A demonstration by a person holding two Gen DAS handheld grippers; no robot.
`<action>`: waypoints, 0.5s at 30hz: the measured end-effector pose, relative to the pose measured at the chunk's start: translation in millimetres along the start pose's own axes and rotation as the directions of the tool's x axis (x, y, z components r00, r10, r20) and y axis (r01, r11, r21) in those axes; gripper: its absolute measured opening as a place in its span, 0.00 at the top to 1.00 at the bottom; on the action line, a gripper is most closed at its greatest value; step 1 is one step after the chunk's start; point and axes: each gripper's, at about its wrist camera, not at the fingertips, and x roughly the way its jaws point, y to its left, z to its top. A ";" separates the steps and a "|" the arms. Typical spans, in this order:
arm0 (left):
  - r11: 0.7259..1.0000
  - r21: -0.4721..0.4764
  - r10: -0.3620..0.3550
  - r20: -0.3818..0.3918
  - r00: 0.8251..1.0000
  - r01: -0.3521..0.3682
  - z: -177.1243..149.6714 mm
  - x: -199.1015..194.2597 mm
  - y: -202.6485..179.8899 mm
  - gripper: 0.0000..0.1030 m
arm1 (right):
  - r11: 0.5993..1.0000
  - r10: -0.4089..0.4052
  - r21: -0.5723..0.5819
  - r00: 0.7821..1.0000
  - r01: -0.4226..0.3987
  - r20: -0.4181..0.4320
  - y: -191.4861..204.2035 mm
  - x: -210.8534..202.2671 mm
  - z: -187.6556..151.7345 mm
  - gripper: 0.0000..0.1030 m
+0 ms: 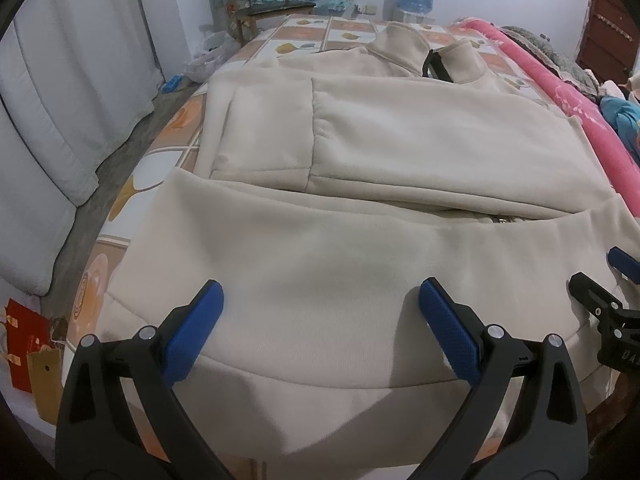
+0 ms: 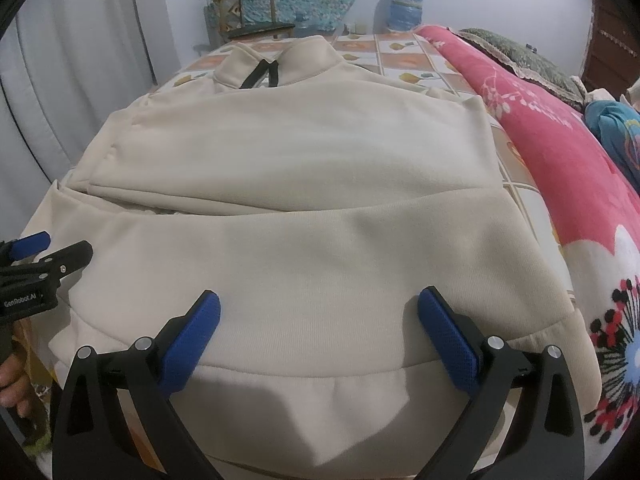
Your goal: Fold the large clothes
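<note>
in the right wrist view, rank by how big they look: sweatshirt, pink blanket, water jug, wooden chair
1. sweatshirt
2. pink blanket
3-4. wooden chair and water jug: both far off and close in size, so I won't rank them.

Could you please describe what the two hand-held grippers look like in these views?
Both match: the left hand-held gripper and the right hand-held gripper have black angular fingers with silver pivot pins and blue textured pads. The left one's black body carries white GenRobot.AI lettering, seen in the right wrist view.
</note>
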 end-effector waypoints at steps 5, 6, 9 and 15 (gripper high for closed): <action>1.000 0.000 -0.001 -0.005 1.000 0.001 -0.1 0.0 0.0 0.08 | 1.000 0.001 -0.001 1.000 -0.001 0.001 0.2 0.1 -0.3 0.06; 1.000 0.000 0.000 -0.004 1.000 0.000 0.1 -0.1 -0.2 0.08 | 1.000 0.002 -0.002 1.000 -0.002 0.001 0.2 0.2 -0.3 0.06; 1.000 0.001 0.001 0.001 1.000 -0.001 -0.1 -0.3 0.4 0.08 | 1.000 0.002 -0.002 1.000 -0.002 -0.001 0.7 0.4 0.0 0.06; 1.000 -0.002 0.010 0.015 1.000 -0.010 -1.5 -1.0 -0.3 0.08 | 1.000 0.002 -0.004 1.000 -0.002 -0.002 0.8 0.5 0.6 0.06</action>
